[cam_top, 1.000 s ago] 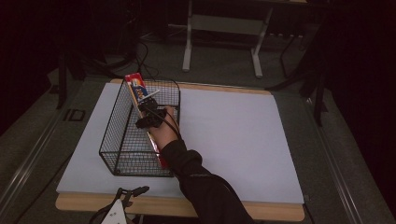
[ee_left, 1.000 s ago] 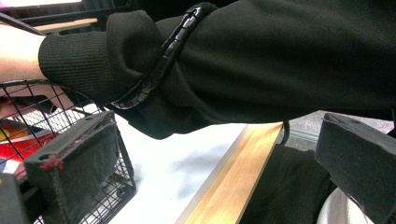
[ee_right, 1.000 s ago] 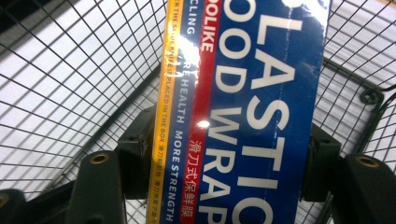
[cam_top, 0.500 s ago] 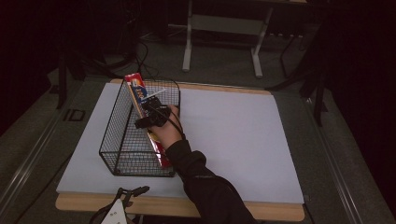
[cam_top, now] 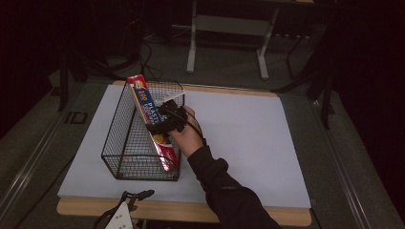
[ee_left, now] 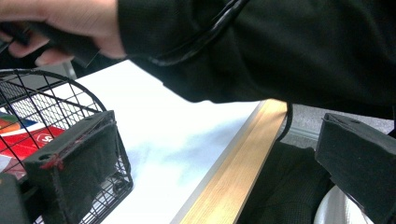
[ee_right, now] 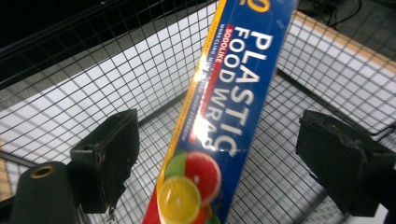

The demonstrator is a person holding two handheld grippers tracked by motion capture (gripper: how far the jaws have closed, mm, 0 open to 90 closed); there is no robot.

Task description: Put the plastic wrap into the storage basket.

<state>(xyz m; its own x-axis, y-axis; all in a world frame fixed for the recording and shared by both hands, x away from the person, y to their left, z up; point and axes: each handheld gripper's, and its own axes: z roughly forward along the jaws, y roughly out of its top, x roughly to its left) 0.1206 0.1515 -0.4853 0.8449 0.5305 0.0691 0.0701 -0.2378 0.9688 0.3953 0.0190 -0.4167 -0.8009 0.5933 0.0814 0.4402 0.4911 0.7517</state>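
Observation:
A long blue and red plastic wrap box (cam_top: 152,123) leans upright in a black wire basket (cam_top: 114,138), its top sticking out over the far rim. My right gripper (cam_top: 161,122) hovers at the box's right side; its jaws have just been opening. In the right gripper view the box (ee_right: 233,93) runs between the wide-apart pads (ee_right: 109,154) without touching either, and the right gripper (ee_right: 233,161) is open. My left gripper (cam_top: 136,194) rests at the table's front edge, open (ee_left: 219,168) with nothing between its jaws.
The basket (ee_left: 46,93) stands on a white board (cam_top: 248,143) over a wooden table whose front edge (ee_left: 238,168) is near the left gripper. The person's dark sleeve (ee_left: 280,46) crosses above it. A metal frame (cam_top: 229,28) stands beyond the table.
The right gripper's jaws opened and let go of the box, and the hand drew back a little and rose. The box stays leaning in the basket. The left gripper kept still.

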